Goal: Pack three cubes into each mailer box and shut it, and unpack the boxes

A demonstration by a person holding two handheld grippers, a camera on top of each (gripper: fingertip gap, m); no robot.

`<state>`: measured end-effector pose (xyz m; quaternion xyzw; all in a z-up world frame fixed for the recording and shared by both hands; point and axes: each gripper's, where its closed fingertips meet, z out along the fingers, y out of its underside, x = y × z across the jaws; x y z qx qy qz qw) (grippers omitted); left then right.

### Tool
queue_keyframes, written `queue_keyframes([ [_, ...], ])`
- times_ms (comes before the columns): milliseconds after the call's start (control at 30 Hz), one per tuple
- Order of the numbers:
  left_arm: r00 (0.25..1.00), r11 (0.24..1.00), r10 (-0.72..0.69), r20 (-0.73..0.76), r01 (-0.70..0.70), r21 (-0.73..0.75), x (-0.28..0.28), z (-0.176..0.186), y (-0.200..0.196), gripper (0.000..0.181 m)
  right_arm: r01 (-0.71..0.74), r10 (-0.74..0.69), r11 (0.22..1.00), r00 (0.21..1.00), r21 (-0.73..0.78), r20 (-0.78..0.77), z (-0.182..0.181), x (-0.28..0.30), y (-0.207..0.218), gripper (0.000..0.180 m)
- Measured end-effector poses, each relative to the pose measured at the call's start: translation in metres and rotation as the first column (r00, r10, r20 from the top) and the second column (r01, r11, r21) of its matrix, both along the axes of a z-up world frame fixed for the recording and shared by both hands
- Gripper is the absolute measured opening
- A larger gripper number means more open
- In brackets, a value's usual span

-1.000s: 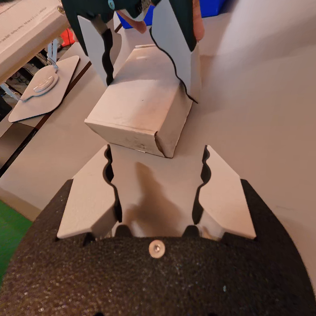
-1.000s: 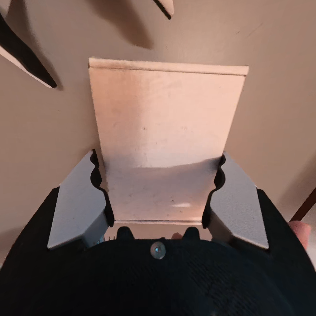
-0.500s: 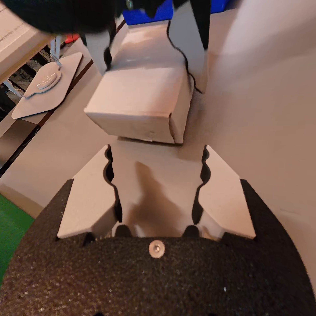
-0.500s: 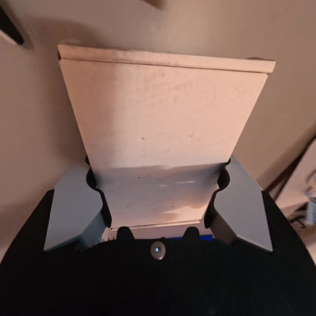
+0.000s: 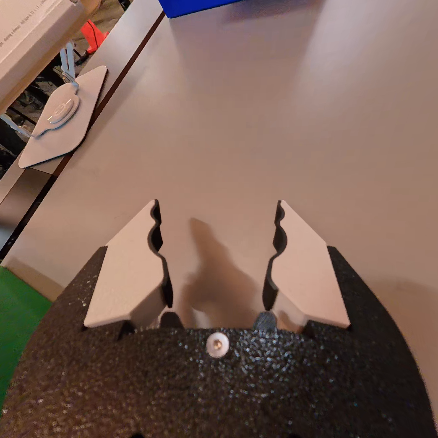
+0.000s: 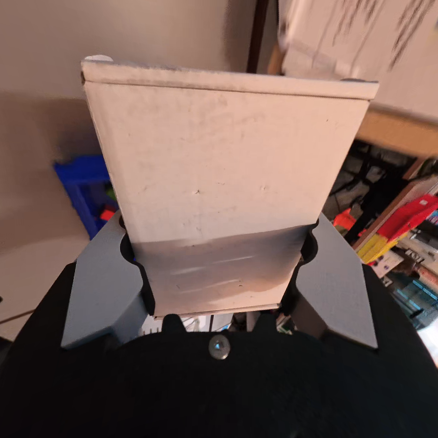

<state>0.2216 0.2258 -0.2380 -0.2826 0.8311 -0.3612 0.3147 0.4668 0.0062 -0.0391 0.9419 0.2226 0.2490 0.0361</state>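
— Holding the closed white cardboard mailer box [image 6: 213, 154] clamped in my right tool [image 6: 219, 239], lifted off the beige tabletop [image 5: 237, 118].
— Left tool [image 5: 217, 237]?
— Wide open, empty. One box looks packed; the rest I can't see.

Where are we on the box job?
Done: one white mailer box looks shut. In hand: the right tongs grip it, raised off the table. The left tongs are open and empty. Left: can't tell; only a blue bin shows, contents blurred.
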Motion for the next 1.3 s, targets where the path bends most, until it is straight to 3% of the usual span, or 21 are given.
queue_keyframes([
  [133,1.0,0.999,-0.016,-0.004,0.016,0.031,-0.001,-0.004,-0.002,0.089,0.089,-0.089,0.996,0.996,-0.007,-0.005,-0.017,0.047,-0.069,0.144],
  [300,1.0,1.0,-0.005,-0.003,0.005,0.026,-0.001,-0.003,-0.001,0.089,0.121,-0.121,0.992,0.993,0.027,-0.005,-0.069,0.087,-0.107,0.144],
  [433,1.0,1.0,-0.002,0.0,0.002,0.021,0.0,-0.002,0.0,0.088,0.154,-0.15,0.987,0.986,0.044,-0.077,-0.11,0.104,-0.114,0.144],
  [900,1.0,0.999,-0.009,-0.005,0.009,0.033,-0.001,-0.004,-0.001,0.085,0.072,-0.119,0.971,0.973,-0.229,-0.199,-0.206,0.128,-0.106,0.145],
  [1133,1.0,0.999,-0.008,-0.005,0.008,0.032,-0.001,-0.004,0.0,0.086,0.117,-0.155,0.962,0.978,-0.245,-0.142,-0.212,0.132,-0.107,0.142],
  [1233,1.0,1.0,0.0,0.004,0.0,0.026,0.0,-0.002,0.001,0.087,0.152,-0.172,0.952,0.984,-0.266,-0.055,-0.195,0.139,-0.115,0.139],
  [1300,1.0,1.0,0.004,0.026,-0.004,-0.002,0.0,0.004,0.002,0.087,0.212,-0.223,0.937,0.975,-0.278,-0.007,-0.174,0.138,-0.126,0.125],
])
